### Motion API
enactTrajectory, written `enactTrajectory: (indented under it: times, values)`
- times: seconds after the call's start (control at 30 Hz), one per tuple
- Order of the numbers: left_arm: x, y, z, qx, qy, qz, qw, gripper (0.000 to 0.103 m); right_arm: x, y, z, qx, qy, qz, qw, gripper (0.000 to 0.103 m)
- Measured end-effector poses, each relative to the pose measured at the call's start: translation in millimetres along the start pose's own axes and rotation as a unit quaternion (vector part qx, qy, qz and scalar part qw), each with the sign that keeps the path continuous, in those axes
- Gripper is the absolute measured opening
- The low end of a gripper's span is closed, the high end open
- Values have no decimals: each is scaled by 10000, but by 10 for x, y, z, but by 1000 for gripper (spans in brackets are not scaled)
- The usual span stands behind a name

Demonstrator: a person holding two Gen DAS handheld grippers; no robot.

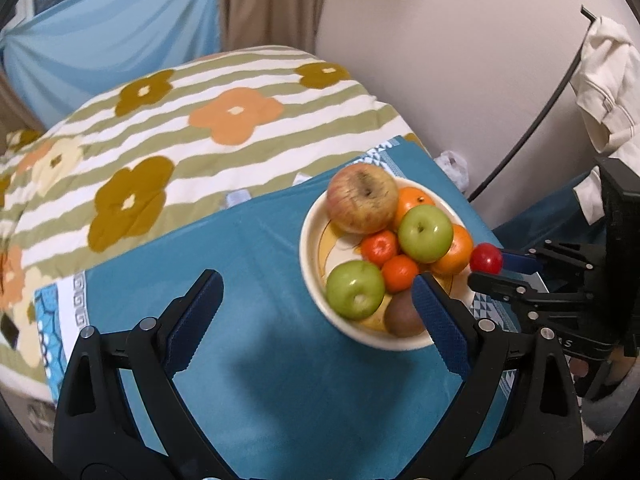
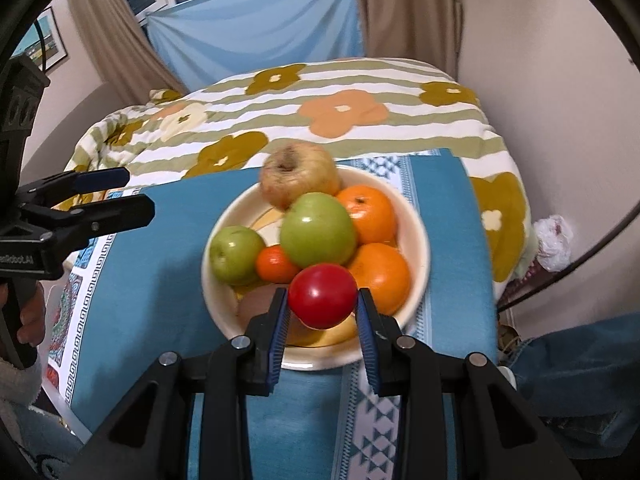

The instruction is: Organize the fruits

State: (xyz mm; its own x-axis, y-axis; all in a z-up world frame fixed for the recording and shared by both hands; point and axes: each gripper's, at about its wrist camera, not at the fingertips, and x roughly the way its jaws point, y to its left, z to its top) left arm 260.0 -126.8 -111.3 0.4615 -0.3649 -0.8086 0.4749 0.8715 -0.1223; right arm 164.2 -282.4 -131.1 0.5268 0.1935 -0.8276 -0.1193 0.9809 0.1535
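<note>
A cream bowl (image 2: 416,276) on a teal cloth holds a large yellow-red apple (image 2: 298,178), two green apples (image 2: 318,234), oranges (image 2: 370,214), small tangerines (image 2: 276,265), a banana and a brown fruit. My right gripper (image 2: 322,322) is shut on a small red fruit (image 2: 322,295), held just above the bowl's near rim. In the left wrist view the same red fruit (image 1: 486,258) hangs at the bowl's (image 1: 310,276) right side. My left gripper (image 1: 316,300) stands wide open over the cloth, left of the bowl, with nothing between its fingers.
The teal cloth (image 1: 256,360) covers a low surface beside a bed with a striped flower quilt (image 1: 160,140). A white garment (image 1: 608,92) hangs at the right by the wall. A person's hand (image 2: 30,316) grips the left handle.
</note>
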Motion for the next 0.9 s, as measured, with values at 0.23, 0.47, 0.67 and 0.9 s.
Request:
enactTrajectory:
  times: [0.23,0.47,0.67,0.9]
  values:
    - [50,89,-244,-237,161,166,9995,100,174,44,-105,-172,138,-44,9997,31]
    - [112,81,-378,-453,225,229,9985,100,161,11,-157,-322,20,-22,9995,31]
    - [81,70,-447,-632,173,329,9973,100,138,29,-181,-474,-126,61,9988,86]
    - [13,30,-499,-775,80,482,9958,100,128,7,-171,-490,-106,245,9984,87]
